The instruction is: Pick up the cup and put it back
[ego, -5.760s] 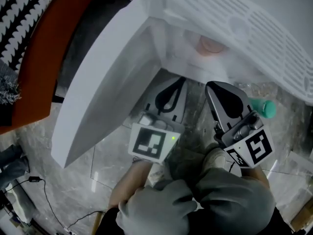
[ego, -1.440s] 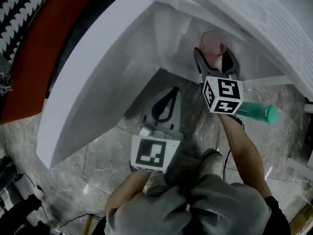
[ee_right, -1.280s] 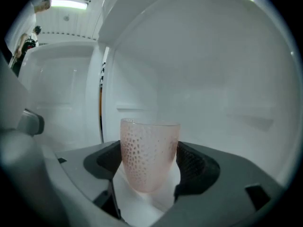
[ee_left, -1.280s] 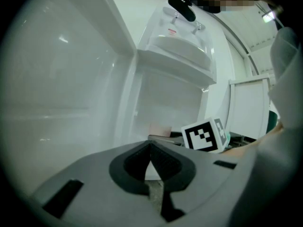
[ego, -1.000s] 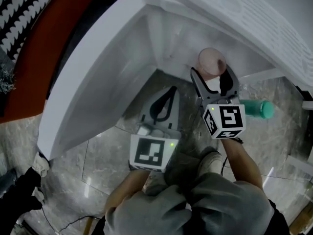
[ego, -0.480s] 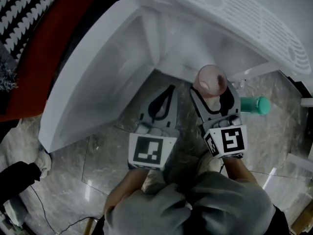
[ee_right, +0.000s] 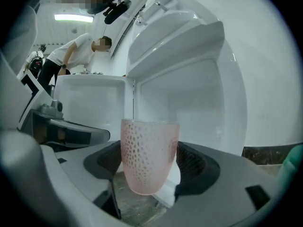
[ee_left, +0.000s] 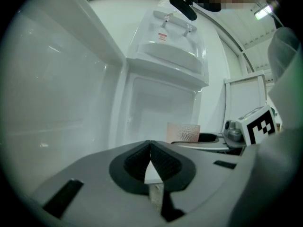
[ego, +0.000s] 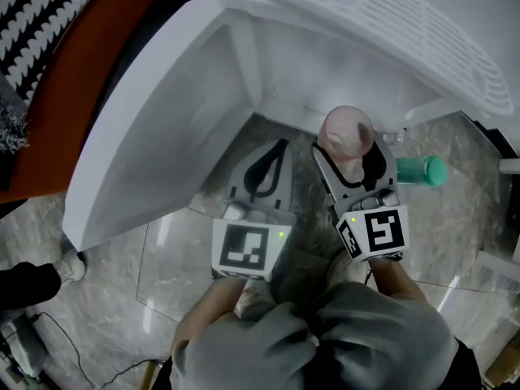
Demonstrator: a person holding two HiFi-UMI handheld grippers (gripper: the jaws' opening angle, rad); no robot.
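A pink dimpled cup (ego: 345, 130) stands upright between the jaws of my right gripper (ego: 348, 148), which is shut on it just outside the white compartment. In the right gripper view the cup (ee_right: 149, 155) fills the gap of the right gripper (ee_right: 150, 176), its pads pressing both sides. To its left my left gripper (ego: 279, 149) hangs shut with nothing in it. The left gripper view shows the left gripper (ee_left: 150, 151) with tips meeting, and beyond it the cup (ee_left: 183, 132).
An open white fridge-like cabinet (ego: 268, 63) with its door (ego: 154, 136) swung out left lies ahead. A teal bottle (ego: 422, 171) lies on the marble floor (ego: 187, 250) at right. A person (ee_right: 78, 51) stands far off in the right gripper view.
My right gripper reached into the white compartment, shut on the pink cup and drew it back out toward me. The left gripper stayed shut in about the same place.
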